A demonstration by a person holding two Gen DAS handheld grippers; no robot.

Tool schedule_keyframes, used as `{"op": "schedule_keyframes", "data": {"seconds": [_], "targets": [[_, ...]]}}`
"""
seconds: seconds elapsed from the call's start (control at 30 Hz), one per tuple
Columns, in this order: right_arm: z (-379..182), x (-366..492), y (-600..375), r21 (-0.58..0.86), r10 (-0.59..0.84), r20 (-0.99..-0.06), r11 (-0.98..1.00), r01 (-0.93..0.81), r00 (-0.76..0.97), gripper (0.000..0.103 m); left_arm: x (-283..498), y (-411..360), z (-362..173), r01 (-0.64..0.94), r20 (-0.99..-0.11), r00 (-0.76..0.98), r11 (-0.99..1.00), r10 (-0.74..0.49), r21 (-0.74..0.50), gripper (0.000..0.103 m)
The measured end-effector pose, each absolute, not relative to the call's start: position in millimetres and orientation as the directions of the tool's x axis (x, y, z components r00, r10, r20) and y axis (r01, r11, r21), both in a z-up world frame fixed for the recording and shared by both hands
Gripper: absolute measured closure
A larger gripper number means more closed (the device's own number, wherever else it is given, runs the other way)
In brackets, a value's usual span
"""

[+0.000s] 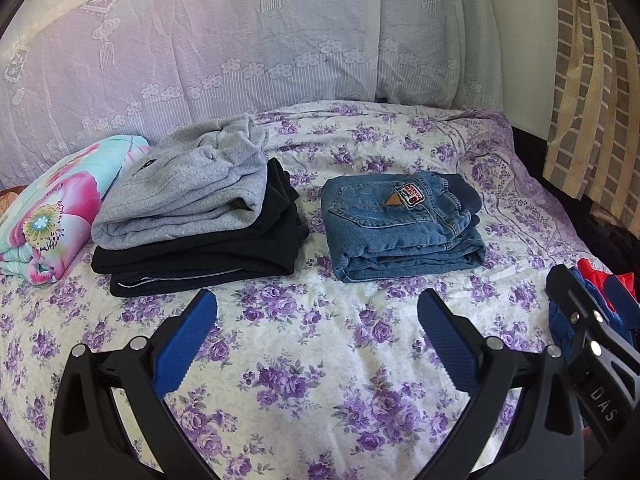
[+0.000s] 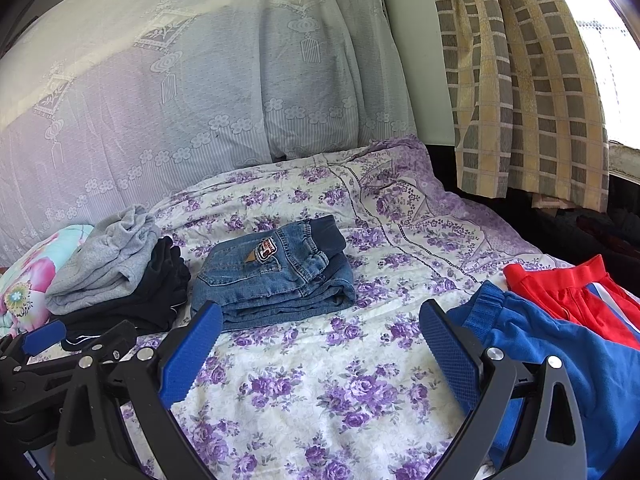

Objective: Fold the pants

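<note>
Folded blue jeans (image 1: 402,226) lie on the floral bed sheet (image 1: 312,360), also in the right wrist view (image 2: 276,276). To their left is a stack of folded grey pants (image 1: 188,184) on black pants (image 1: 200,256). Unfolded blue pants (image 2: 560,352) and red pants (image 2: 572,288) lie at the right. My left gripper (image 1: 318,310) is open and empty, in front of the jeans. My right gripper (image 2: 320,320) is open and empty, its right finger (image 2: 448,352) beside the blue pants' waistband.
A flowered turquoise and pink quilt (image 1: 52,208) lies at the far left. White lace drapes (image 1: 240,40) hang behind the bed. A checked curtain (image 2: 520,80) hangs at the right by the bed's dark edge.
</note>
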State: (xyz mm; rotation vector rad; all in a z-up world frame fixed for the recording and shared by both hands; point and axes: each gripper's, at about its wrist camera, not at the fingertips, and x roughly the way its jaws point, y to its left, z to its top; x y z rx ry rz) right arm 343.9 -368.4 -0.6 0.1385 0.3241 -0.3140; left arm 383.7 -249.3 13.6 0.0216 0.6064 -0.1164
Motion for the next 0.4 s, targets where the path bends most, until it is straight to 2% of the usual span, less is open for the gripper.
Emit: {"op": "schedule_keyframes", "data": {"seconds": [0.4], "targets": [[-2.9, 344.5, -364.3, 0.083, -0.282, -0.339, 0.941, 0.328, 0.897, 0.004, 386.4, -248.3, 13.3, 0.125, -0.593, 0.798, 0.992, -0.108, -0.013, 0.005]]}}
